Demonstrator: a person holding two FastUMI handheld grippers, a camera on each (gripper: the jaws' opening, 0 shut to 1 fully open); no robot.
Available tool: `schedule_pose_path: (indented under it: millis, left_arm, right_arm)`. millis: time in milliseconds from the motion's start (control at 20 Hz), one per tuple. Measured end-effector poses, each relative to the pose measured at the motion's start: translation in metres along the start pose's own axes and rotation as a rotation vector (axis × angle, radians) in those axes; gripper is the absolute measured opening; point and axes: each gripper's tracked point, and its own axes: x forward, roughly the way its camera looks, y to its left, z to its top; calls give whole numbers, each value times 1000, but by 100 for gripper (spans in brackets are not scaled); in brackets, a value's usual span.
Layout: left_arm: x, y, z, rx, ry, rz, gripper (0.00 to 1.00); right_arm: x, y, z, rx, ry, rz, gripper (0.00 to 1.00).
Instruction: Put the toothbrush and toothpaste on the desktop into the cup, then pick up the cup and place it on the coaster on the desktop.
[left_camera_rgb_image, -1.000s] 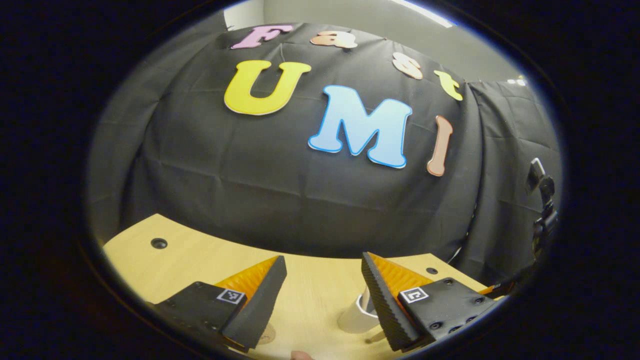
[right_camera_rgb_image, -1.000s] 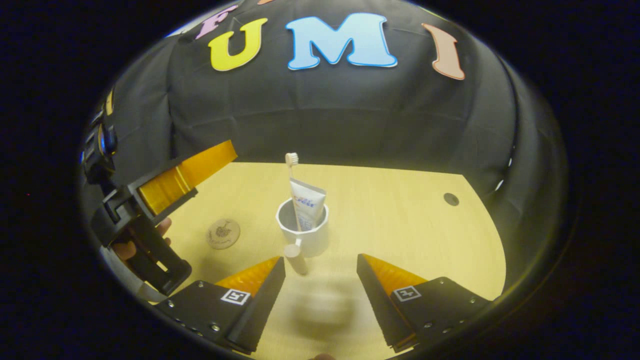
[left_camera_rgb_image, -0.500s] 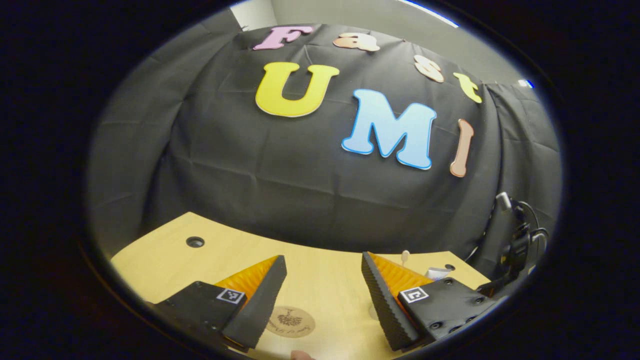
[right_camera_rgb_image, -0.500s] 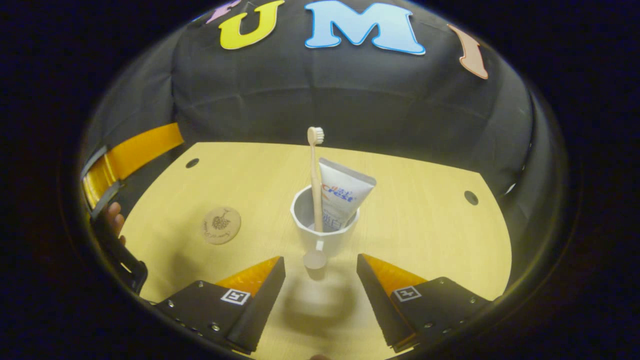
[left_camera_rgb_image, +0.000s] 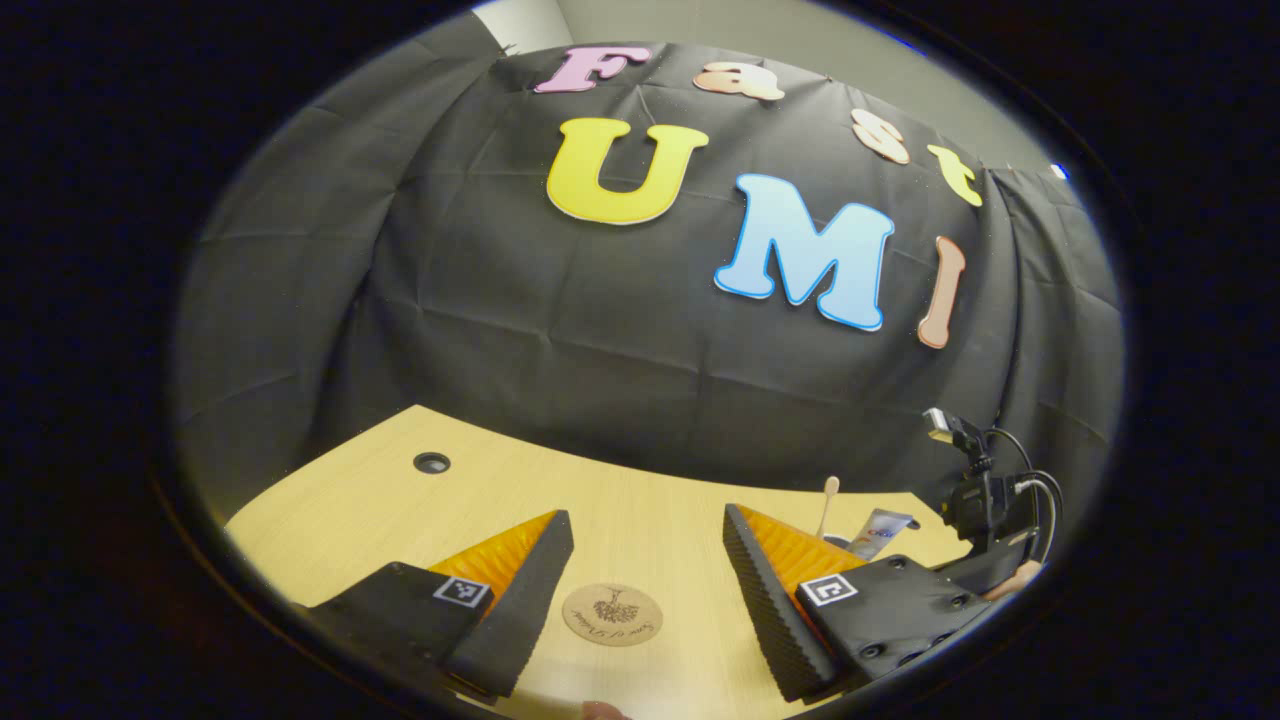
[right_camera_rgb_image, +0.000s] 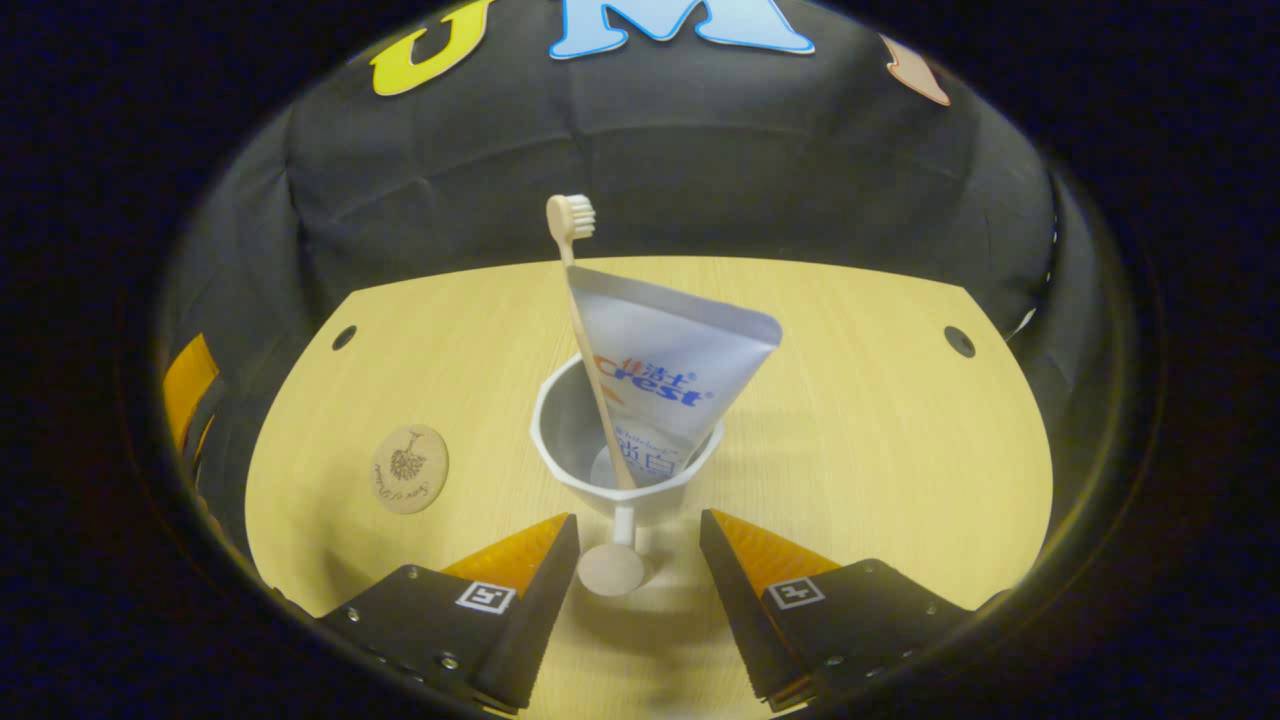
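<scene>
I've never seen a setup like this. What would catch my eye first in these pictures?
Probably the white plastic cup at the middle of the pale wooden desktop, with a tall beige toothbrush and a silver-white toothpaste tube standing in it. The right gripper sits open just in front of the cup, its fingers either side of the handle. A round brown coaster lies apart to the cup's left.

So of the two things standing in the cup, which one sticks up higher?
The toothbrush. Its bristled head rises above the flat crimped end of the toothpaste leaning beside it in the cup.
</scene>
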Motion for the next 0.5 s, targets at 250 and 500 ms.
schedule_pose_path:
  millis: [250,500]
  left_arm:
    - [-2,-4,-6,-11,20,-10,96]
    - [-4,-1,-11,-2,32,-8,96]
  right_arm:
    - [12,3,-4,37,82,-5,55]
    - [14,-4,-6,25,98,-48,27]
